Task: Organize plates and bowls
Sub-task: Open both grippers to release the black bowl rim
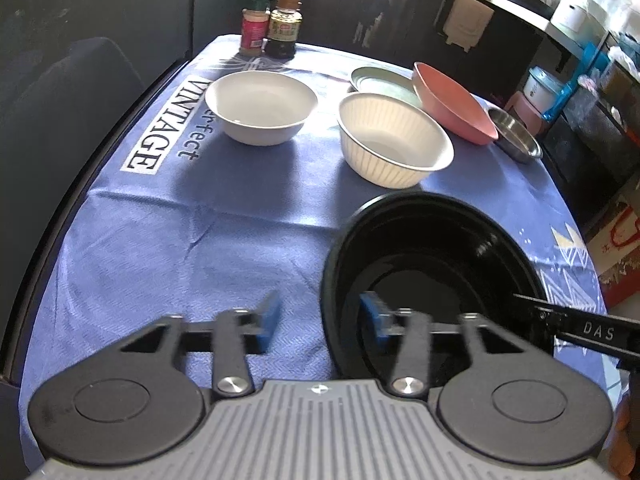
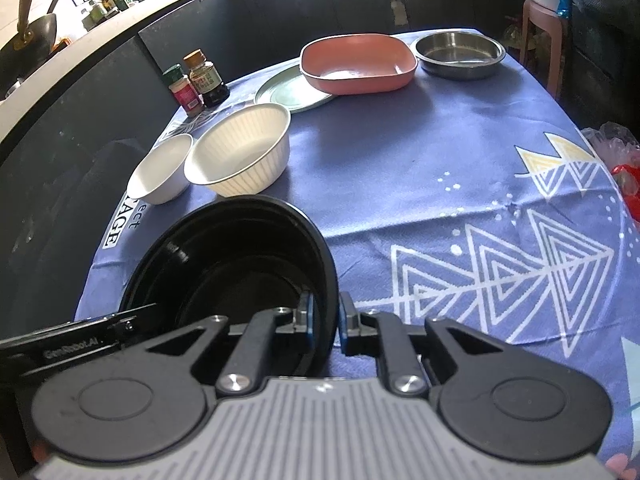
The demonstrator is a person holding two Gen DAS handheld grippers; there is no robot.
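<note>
A black bowl (image 1: 432, 256) stands on the blue tablecloth near the front edge. My left gripper (image 1: 320, 322) is open and straddles its left rim, one pad inside and one outside. My right gripper (image 2: 326, 322) is shut on the black bowl's (image 2: 240, 256) right rim. Farther back stand a plain white bowl (image 1: 260, 106), a ribbed cream bowl (image 1: 394, 138), a pale green plate (image 1: 380, 80), a pink square dish (image 1: 452, 102) leaning on the plate, and a steel bowl (image 1: 516, 132).
Two condiment bottles (image 1: 272, 26) stand at the table's far left corner. The tablecloth (image 2: 460, 168) covers the whole table. A dark chair and wall lie to the left, a pink stool (image 2: 540, 32) and kitchen counter beyond the table.
</note>
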